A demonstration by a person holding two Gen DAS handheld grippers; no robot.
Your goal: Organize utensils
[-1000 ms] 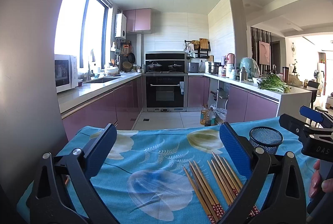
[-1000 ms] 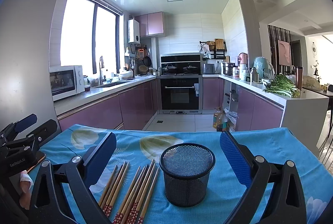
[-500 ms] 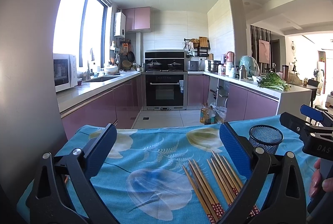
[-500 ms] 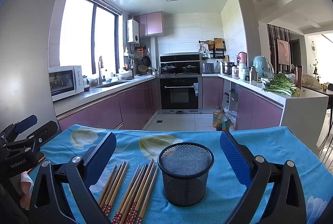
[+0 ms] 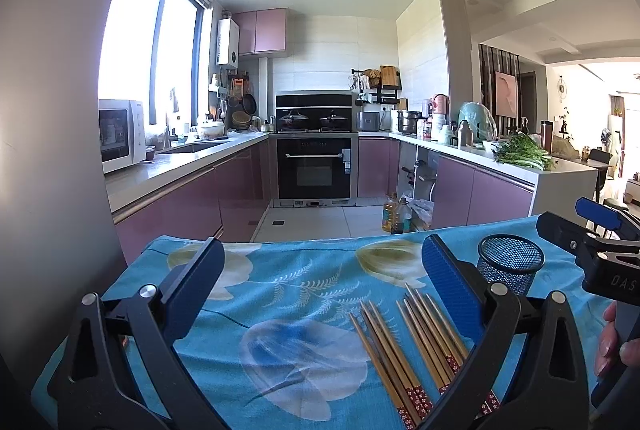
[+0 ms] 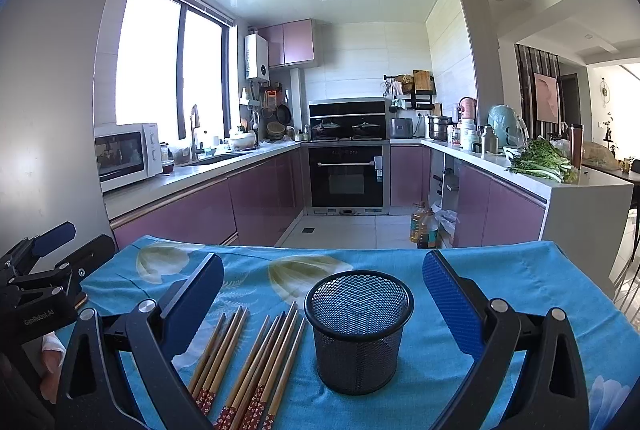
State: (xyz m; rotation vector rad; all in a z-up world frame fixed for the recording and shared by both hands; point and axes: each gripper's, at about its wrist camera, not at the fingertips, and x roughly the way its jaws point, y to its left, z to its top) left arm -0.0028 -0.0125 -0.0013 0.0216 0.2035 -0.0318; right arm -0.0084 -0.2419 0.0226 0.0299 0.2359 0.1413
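Wooden chopsticks (image 5: 416, 350) are lying lengthwise ahead of the left gripper (image 5: 320, 278), nearer its right finger; the mesh cup (image 6: 358, 330) is standing between the right gripper (image 6: 323, 290) fingers, both grippers spread empty

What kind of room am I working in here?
A home kitchen, most likely: a built-in oven, a microwave beside the sink, and leafy greens on the counter.

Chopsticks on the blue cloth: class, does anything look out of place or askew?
Yes. The chopsticks lie loose in fanned bundles on the cloth, beside the upright mesh holder, which looks empty. Nothing looks spilled or damaged.
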